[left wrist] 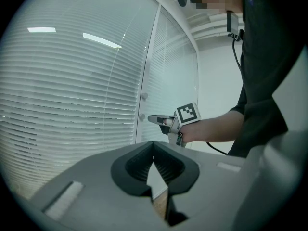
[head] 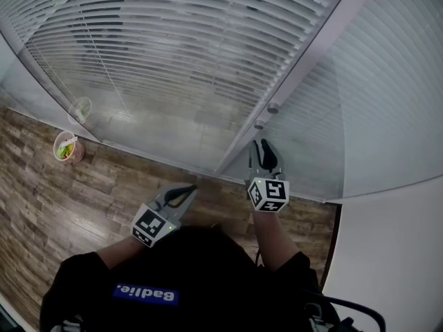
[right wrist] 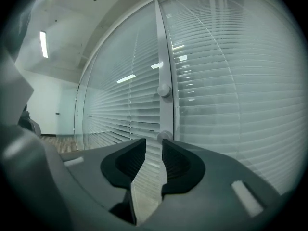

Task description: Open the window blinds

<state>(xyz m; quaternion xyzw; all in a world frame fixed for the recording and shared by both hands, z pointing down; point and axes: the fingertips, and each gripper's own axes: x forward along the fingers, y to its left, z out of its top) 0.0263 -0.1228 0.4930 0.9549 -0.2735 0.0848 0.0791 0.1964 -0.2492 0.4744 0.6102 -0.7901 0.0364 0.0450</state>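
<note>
1. Cup (head: 68,147): stands on the wood floor (head: 41,206) at far left, close to the foot of the window, with something green inside. Well away from both grippers; seemingly no part of the job.

2. Blinds (head: 173,54): white horizontal slats that fill the wide left pane and the narrower pane to the right. The slats lie nearly flat against the view, so the blinds read as closed. Reflected ceiling lights suggest they sit behind glass, which would explain working them by knob and not by hand.

3. Left gripper (head: 181,196): held low and back from the window, to the left of the post. Its fingers (left wrist: 144,165) meet at the tips with nothing between them. Probably parked out of the way.

4. Post (head: 311,54): white upright between the two panes. It carries an upper knob (head: 273,107) and a lower knob (head: 259,124), most likely the blind controls.

5. Right gripper (head: 265,146): held nearly level and aimed at the post, just short of the lower knob. Its fingers (right wrist: 180,160) stand a narrow gap apart and hold nothing. The right gripper view lines the lower knob up with that gap, so a grasp on it looks to be the step in hand; no contact shows yet.

6. Wall (head: 394,254): plain white, at far right.
</note>
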